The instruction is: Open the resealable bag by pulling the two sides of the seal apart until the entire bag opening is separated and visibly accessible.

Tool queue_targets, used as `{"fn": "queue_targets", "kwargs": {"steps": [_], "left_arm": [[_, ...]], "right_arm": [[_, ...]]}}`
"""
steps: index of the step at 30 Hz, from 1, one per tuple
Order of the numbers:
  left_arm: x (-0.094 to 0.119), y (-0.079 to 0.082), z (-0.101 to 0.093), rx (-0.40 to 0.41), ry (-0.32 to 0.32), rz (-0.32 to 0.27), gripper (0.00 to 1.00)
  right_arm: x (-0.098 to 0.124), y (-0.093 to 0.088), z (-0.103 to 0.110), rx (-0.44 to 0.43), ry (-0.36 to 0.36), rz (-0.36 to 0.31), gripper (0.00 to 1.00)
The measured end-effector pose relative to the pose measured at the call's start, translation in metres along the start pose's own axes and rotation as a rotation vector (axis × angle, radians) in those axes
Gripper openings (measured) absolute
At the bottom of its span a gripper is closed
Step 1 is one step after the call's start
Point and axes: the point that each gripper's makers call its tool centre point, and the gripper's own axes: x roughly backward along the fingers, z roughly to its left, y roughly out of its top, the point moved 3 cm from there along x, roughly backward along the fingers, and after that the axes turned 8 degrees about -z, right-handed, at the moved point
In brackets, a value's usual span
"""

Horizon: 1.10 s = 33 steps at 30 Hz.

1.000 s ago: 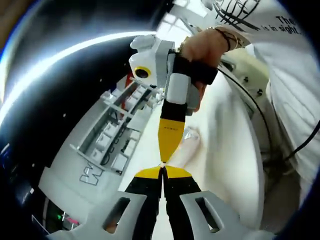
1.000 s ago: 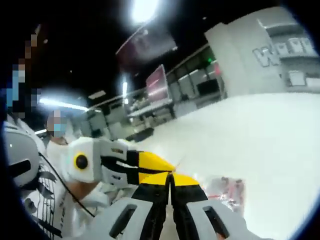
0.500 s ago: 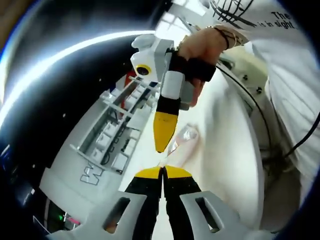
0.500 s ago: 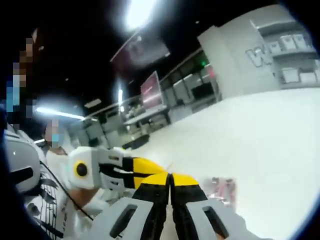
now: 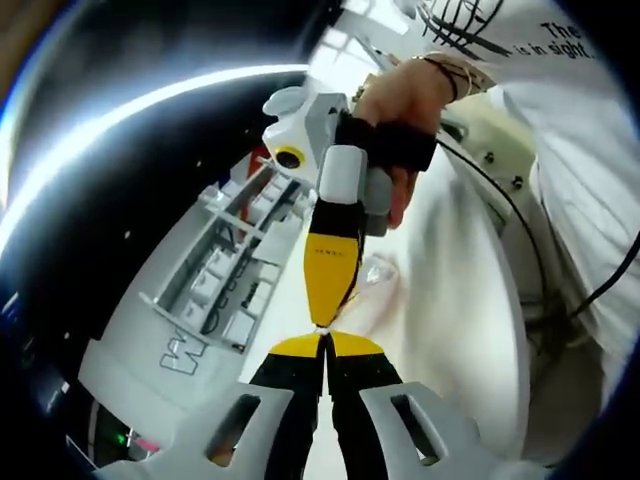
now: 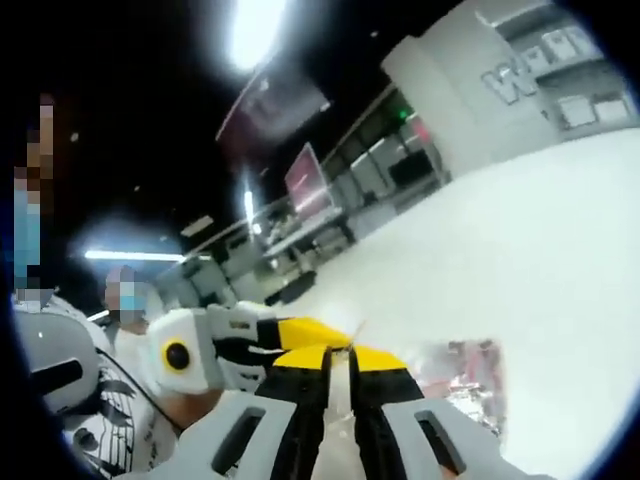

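Note:
A clear resealable bag (image 5: pixel 378 274) with pinkish contents (image 6: pixel 470 372) hangs over the white table. My left gripper (image 5: pixel 325 341) has its yellow tips pressed together on a thin edge of the bag's top. The right gripper (image 5: pixel 322 318) reaches down from above, held by a hand (image 5: pixel 400 100), its yellow tip almost touching my left tips. In the right gripper view my right gripper (image 6: pixel 340 358) shows a narrow gap between its jaws, with the bag's edge poking up just beyond. The left gripper (image 6: pixel 335 338) comes in from the left and meets it tip to tip.
The white table (image 6: pixel 540 250) stretches far behind the bag. A grey shelf unit (image 5: pixel 215 290) with white letters and small boxes stands at its far end. A person in a white printed shirt (image 5: pixel 570 150) is close, with black cables (image 5: pixel 520 260) beside them.
The right gripper drew away from my left tips half a second ago and has come back close. Its jaws, pressed together before, now stand slightly apart. My left gripper stays shut.

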Motion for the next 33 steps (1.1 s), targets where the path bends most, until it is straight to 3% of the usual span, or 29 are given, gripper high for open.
{"fn": "queue_targets", "kwargs": {"steps": [6,14,21,33], "left_arm": [[-0.001,-0.001,-0.001,-0.002,-0.009,0.004,0.01],[-0.001,-0.002,-0.001,-0.001,-0.011,0.002,0.01],[0.000,-0.005,-0.003,-0.001,-0.017,0.004,0.01],[0.014,-0.019,-0.007,-0.007,-0.020,0.067,0.01]], "right_arm": [[-0.001,-0.001,0.001,0.038,-0.011,0.015,0.02],[0.000,0.000,0.000,0.181,-0.027,0.023,0.00],[0.006,0.006,-0.012,0.268,-0.090,0.011,0.00],[0.030,0.029,-0.032,0.236,-0.171,-0.082,0.00]]}}
